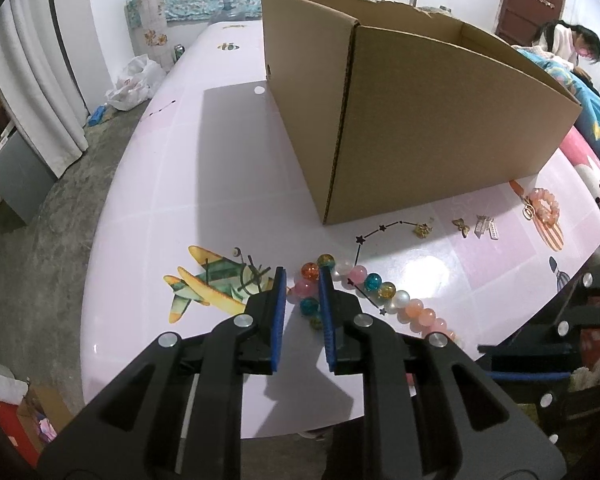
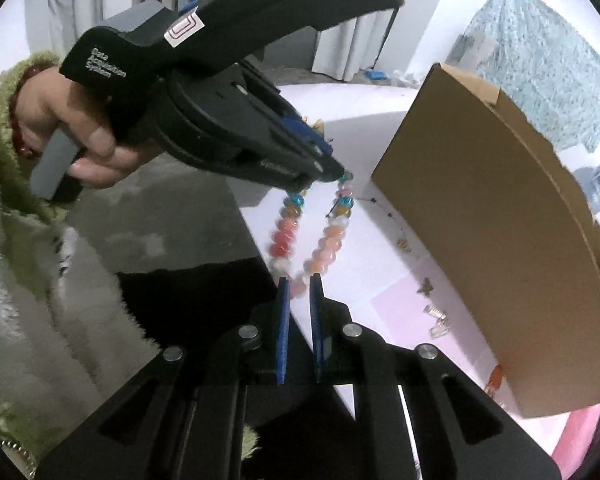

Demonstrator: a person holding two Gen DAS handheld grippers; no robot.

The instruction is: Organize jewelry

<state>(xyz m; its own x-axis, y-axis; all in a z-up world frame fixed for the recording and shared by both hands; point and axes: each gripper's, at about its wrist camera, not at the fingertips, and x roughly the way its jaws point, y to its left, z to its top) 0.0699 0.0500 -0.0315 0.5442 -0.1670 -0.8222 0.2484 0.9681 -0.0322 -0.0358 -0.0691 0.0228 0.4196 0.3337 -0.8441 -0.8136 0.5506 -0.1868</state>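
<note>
Beaded necklace [image 1: 374, 286] of glossy round pink, teal and amber beads lies on the pink counter [image 1: 220, 168], strung between your claws. Left claw [image 1: 303, 280] pinches one end, right claw [image 2: 298, 286] the other. Left housing reads "Data Acquisition System". Plain corrugated cardboard box [image 1: 420, 120] stands behind.

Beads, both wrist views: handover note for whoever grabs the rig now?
Left gripper: closed on one end of the beads.
Right gripper: seems closed on the other end.
Box stands behind, inside not visible.
Bracelet, butterfly, clips and charm lie on the table before the box.
Done: nothing seen boxed. Left: beads, then the rest.
</note>
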